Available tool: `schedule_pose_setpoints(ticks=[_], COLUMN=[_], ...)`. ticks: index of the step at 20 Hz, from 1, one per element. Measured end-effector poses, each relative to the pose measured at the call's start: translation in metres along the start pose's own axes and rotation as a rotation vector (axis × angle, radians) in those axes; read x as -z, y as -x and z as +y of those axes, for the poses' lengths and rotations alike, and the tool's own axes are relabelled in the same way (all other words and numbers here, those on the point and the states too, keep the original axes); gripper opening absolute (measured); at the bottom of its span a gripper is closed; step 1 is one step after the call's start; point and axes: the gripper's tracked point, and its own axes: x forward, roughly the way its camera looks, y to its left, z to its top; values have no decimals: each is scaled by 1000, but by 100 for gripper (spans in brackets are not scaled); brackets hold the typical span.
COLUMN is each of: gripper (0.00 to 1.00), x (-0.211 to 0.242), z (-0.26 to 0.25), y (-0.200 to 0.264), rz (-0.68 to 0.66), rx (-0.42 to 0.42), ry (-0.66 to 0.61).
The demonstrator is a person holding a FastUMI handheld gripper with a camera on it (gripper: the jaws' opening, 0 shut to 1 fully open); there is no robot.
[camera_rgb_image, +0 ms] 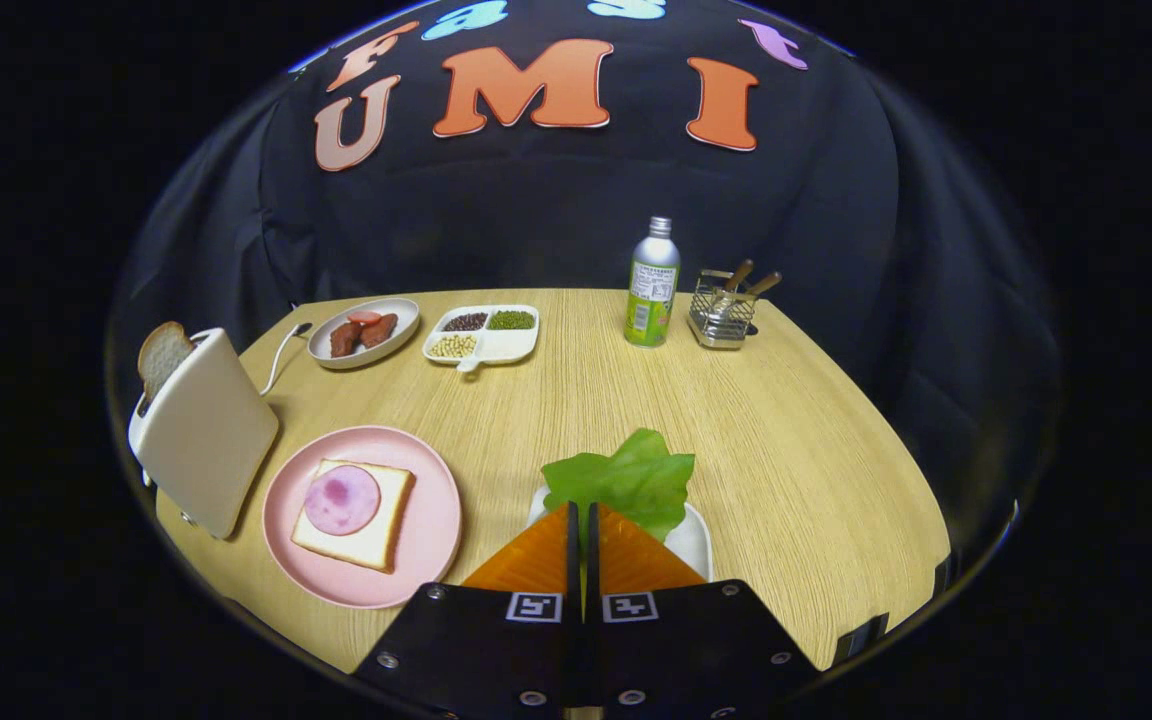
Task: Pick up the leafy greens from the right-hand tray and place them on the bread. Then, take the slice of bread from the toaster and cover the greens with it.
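My gripper (582, 508) is shut on the near edge of the leafy greens (626, 475); a thin strip of green shows between the two fingers. The leaf spreads out just ahead of the fingertips, over the white tray (693, 540) that lies under and to the right of them. Left of the fingers sits a pink plate (436, 540) with a slice of bread (376, 540) topped by a round slice of ham (341, 500). Further left stands a cream toaster (206, 430) with a slice of bread (164, 352) sticking out of its top.
Beyond the greens, at the table's back, stand a green bottle (653, 285) and a wire basket (724, 308) with utensils. A white divided dish (484, 335) of beans and a grey plate (364, 333) of sausages lie behind the pink plate, with a spoon (281, 355) beside them.
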Motion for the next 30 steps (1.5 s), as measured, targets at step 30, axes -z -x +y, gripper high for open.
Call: schedule_pose_setpoints(ticks=[30], gripper=[1], x=[-1], z=[206], y=[6], rz=[51], rx=[-336], ry=[102])
